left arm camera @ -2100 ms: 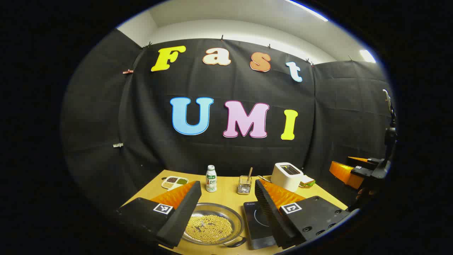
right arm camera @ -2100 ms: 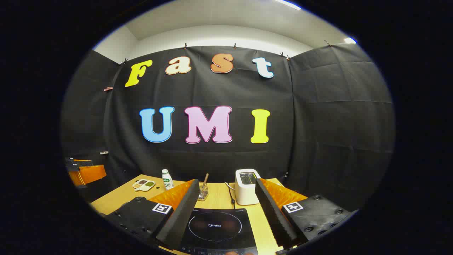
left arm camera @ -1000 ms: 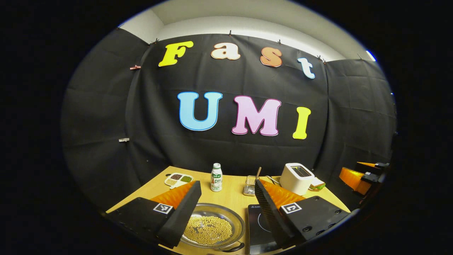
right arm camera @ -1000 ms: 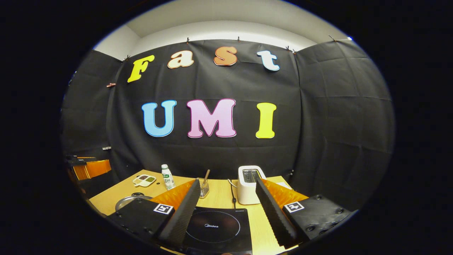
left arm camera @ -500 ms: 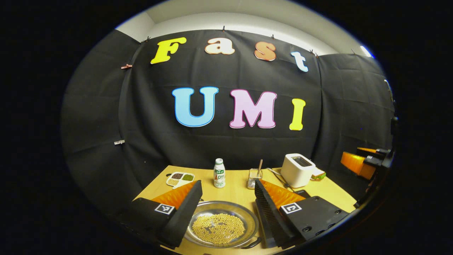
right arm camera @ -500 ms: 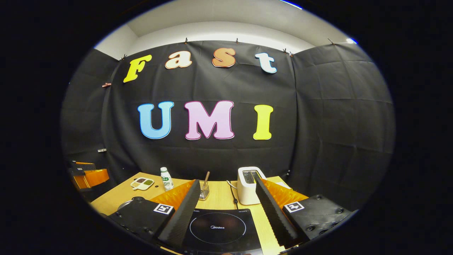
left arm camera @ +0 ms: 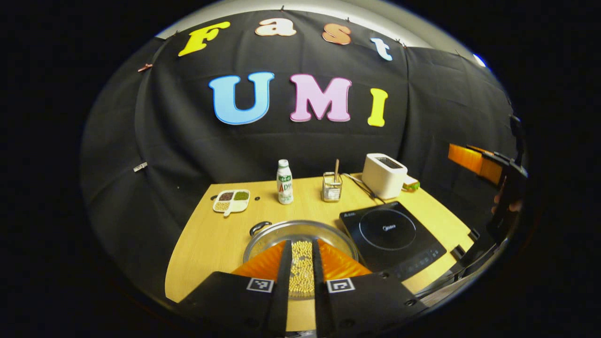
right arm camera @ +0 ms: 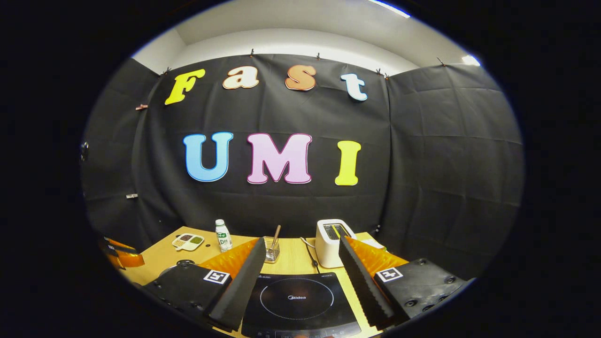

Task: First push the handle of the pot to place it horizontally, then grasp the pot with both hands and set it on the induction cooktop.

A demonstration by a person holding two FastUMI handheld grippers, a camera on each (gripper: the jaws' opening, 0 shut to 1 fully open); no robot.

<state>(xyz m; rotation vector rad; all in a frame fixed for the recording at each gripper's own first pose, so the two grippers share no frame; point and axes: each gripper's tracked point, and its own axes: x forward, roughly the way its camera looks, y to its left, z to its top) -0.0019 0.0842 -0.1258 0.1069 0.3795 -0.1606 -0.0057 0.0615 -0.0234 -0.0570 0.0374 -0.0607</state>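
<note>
Left gripper view is showing the left gripper (left arm camera: 300,263) nearly closed, holding nothing, hovering above a round steel pot (left arm camera: 267,234) of beans; right gripper (right arm camera: 300,272) is gaping wide over a glassy induction cooktop (right arm camera: 300,300).

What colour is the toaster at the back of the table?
The toaster is white, with a dark slot on top; it shows best in the left gripper view.
</note>
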